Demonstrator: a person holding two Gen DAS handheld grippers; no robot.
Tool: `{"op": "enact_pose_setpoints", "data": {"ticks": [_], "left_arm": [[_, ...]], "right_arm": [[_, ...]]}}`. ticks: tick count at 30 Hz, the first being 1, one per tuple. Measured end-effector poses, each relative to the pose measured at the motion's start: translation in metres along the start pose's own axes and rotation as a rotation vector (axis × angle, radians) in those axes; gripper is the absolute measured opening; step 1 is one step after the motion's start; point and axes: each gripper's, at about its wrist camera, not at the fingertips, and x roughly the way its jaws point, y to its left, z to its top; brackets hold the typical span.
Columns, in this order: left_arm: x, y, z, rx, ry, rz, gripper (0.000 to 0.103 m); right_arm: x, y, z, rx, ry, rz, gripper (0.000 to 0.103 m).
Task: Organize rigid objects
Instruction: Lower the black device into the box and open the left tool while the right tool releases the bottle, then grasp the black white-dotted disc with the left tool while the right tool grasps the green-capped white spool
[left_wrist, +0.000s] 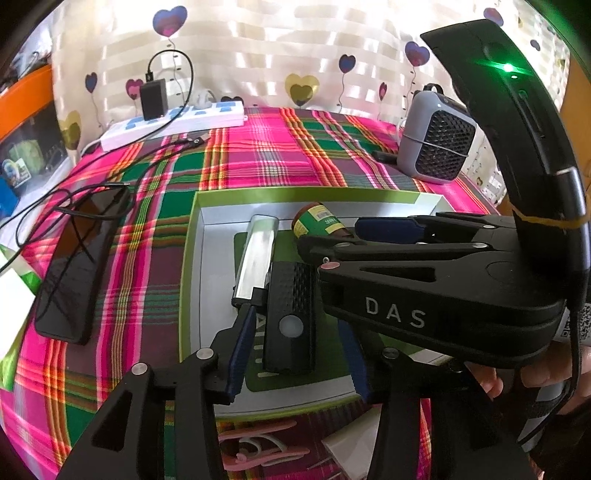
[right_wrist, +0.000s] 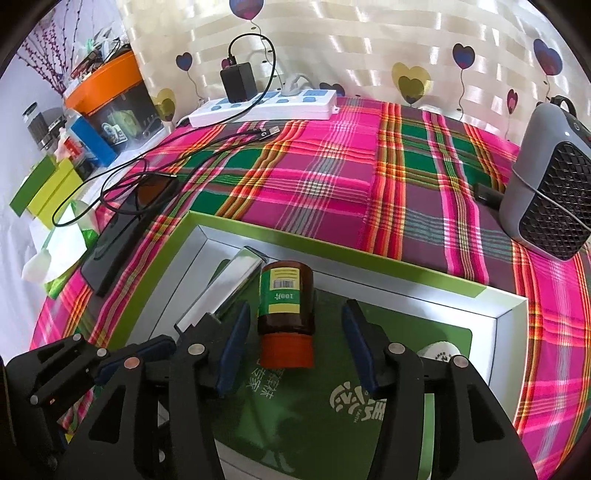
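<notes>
A green-rimmed white tray (left_wrist: 190, 258) (right_wrist: 369, 254) lies on the plaid cloth. In it lie a black textured device (left_wrist: 291, 314), a silver bar (left_wrist: 256, 254) (right_wrist: 218, 295) and a brown bottle (right_wrist: 286, 306) (left_wrist: 317, 221) with a green label and red cap. My left gripper (left_wrist: 295, 350) is open, its fingers on either side of the black device. My right gripper (right_wrist: 291, 349) is open around the brown bottle, which lies on its side; it shows from the side in the left wrist view (left_wrist: 369, 240). A white roll (right_wrist: 439, 350) lies at the tray's right.
A black phone (left_wrist: 79, 266) (right_wrist: 125, 229) with cables lies left of the tray. A white power strip (left_wrist: 173, 123) (right_wrist: 266, 105) with a charger sits at the back. A grey speaker-like box (left_wrist: 436, 136) (right_wrist: 554, 192) stands back right. Green boxes (right_wrist: 44, 188) sit far left.
</notes>
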Motion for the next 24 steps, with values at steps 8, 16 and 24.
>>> {"op": "enact_pose_setpoints", "data": {"ticks": [8, 16, 24], "left_arm": [[-0.013, -0.001, -0.005, -0.001, -0.018, 0.001, 0.046], [-0.033, -0.004, -0.014, 0.003, -0.037, 0.007, 0.046], [-0.056, -0.008, -0.025, 0.003, -0.066, -0.003, 0.046]], "right_arm": [[-0.014, 0.007, -0.006, -0.009, -0.028, -0.011, 0.053], [-0.034, 0.01, -0.016, 0.009, -0.057, -0.002, 0.053], [-0.058, 0.012, -0.031, 0.031, -0.099, 0.003, 0.053]]}}
